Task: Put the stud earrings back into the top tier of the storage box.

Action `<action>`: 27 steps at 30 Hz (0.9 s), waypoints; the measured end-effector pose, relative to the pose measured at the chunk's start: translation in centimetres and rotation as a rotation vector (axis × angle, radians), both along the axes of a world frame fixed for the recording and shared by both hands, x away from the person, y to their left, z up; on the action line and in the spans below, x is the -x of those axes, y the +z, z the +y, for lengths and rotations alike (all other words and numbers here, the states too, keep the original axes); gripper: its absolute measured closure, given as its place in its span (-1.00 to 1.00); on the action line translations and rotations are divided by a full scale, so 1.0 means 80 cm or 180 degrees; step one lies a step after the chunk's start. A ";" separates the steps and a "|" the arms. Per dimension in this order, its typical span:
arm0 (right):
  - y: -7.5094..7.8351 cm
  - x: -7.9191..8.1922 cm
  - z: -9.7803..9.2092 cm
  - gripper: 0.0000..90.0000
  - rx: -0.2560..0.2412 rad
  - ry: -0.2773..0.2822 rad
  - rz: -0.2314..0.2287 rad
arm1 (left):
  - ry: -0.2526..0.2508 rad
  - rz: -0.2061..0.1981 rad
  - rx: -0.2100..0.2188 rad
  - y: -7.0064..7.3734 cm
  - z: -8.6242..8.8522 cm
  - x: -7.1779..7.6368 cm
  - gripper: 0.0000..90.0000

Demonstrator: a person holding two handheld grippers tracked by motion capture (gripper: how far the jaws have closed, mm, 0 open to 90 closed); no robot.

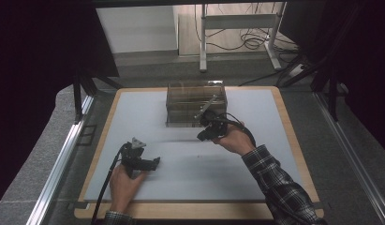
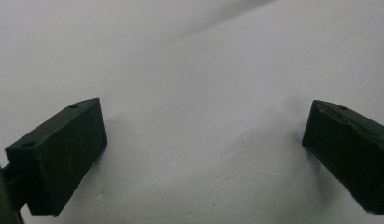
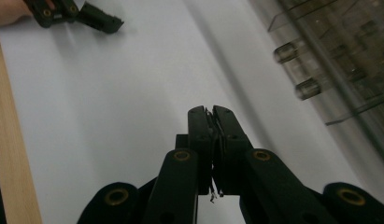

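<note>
At a white-topped table, the right gripper, jaws clamped on a thin dark wire-like piece, nears a clear acrylic drawer box; left gripper rests wide open. Next, probably careful placement at the box.

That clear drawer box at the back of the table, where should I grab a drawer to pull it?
Grip one round knob on the front of the clear drawer box, coming from the person's side. The knobs stick out from the flat front, so open jaws can likely close on either side; the left gripper is open.
</note>
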State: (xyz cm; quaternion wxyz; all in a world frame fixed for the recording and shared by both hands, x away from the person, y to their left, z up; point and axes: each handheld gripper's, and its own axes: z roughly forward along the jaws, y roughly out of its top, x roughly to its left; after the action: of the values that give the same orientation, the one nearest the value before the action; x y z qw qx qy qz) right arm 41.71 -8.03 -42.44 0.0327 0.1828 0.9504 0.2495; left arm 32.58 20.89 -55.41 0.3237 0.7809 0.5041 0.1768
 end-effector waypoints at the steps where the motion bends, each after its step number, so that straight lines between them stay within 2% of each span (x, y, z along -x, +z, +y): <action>1: 0.000 0.000 0.000 0.89 0.0000 0.0000 0.0000 | 0.0001 0.0000 0.0001 0.000 0.000 0.000 -1.00; 10: 0.020 -0.016 0.001 0.89 -0.0100 -0.0116 -0.0132 | 0.0000 0.0001 0.0001 0.000 0.000 0.000 -1.00; 15: 0.026 -0.032 0.002 0.89 -0.0198 -0.0256 -0.0237 | 0.0010 -0.0005 0.0014 0.000 0.000 0.000 -1.00; 22: 0.025 -0.050 0.005 0.89 -0.0299 -0.0419 -0.0332 | -0.0005 0.0010 -0.0003 0.000 0.000 0.000 -1.00; 27: 0.015 -0.064 0.010 0.89 -0.0311 -0.0519 -0.0402 | -0.0005 0.0010 -0.0003 0.000 0.000 0.000 -1.00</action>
State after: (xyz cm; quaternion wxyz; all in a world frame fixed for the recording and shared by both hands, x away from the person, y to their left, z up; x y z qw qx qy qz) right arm 46.82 -7.23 -41.28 0.1038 0.2449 0.9151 0.3030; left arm 32.57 20.90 -55.40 0.3227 0.7817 0.5039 0.1755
